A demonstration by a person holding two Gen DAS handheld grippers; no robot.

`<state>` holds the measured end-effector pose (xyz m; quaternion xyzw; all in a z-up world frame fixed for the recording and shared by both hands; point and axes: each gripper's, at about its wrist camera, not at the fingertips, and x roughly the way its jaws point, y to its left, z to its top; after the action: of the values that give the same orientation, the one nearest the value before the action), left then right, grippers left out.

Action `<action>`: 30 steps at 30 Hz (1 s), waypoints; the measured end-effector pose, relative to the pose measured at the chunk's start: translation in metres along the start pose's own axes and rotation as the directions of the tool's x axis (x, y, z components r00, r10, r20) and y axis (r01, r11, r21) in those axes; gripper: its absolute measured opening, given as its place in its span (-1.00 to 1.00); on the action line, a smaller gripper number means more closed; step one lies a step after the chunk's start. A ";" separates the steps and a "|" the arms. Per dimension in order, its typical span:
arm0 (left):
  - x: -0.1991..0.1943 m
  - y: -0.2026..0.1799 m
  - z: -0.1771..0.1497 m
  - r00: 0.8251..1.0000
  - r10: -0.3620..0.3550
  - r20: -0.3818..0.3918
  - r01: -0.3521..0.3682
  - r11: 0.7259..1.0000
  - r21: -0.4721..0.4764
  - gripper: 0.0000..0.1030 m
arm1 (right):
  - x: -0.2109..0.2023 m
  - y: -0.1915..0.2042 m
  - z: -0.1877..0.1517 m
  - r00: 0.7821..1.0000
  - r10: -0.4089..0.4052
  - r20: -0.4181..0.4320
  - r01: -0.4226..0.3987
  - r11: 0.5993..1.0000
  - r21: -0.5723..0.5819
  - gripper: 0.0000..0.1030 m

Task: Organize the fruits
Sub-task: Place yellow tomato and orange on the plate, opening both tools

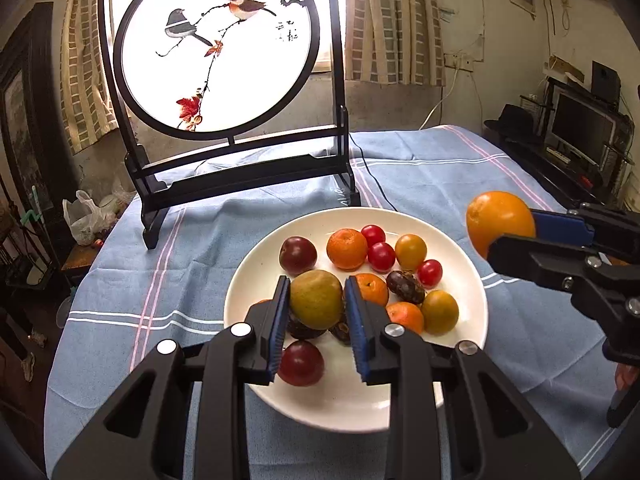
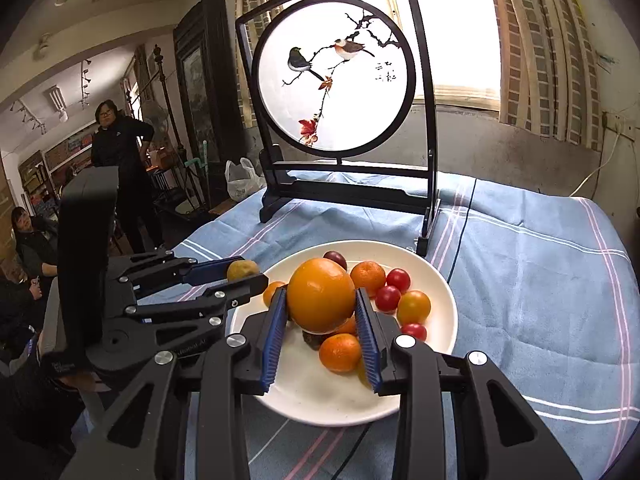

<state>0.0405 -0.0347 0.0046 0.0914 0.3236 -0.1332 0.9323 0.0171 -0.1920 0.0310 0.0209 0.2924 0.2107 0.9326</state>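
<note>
1. My left gripper [image 1: 317, 304] pinches a round yellow-green pear [image 1: 316, 299] between its blue pads, just above the white round plate [image 1: 256, 280]. The pear looks firm and a bit heavy, so I hold it at its fat middle.
2. My right gripper [image 2: 321, 307] pinches a big smooth orange [image 2: 321, 295] over the same plate. Its skin looks slippery, so I think a middle grip is safest.
3. On the plate lie small red cherry tomatoes [image 1: 381, 256]. They look soft and could squash.
4. Farther back on the blue striped cloth [image 1: 420, 176] stands a black-framed round bird screen [image 1: 216, 46].
</note>
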 end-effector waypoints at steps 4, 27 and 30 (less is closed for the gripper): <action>0.018 0.001 0.001 1.000 0.006 -0.026 -0.007 1.000 -0.026 -0.48 | 0.021 -0.006 0.006 1.000 -0.015 -0.020 0.015 1.000 0.016 -0.33; 0.023 0.000 -0.011 0.997 0.077 -0.005 -0.077 0.997 0.010 0.46 | 0.030 -0.019 0.010 0.997 -0.063 0.033 0.059 0.992 0.113 0.46; -0.003 0.002 -0.009 0.989 0.124 0.076 -0.124 0.992 -0.008 0.86 | -0.008 -0.013 0.004 0.983 -0.125 0.132 0.110 0.987 0.114 0.73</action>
<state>0.0335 -0.0298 -0.0006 0.1049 0.2816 -0.0779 0.9506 0.0187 -0.2071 0.0366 0.0678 0.2383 0.1373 0.9590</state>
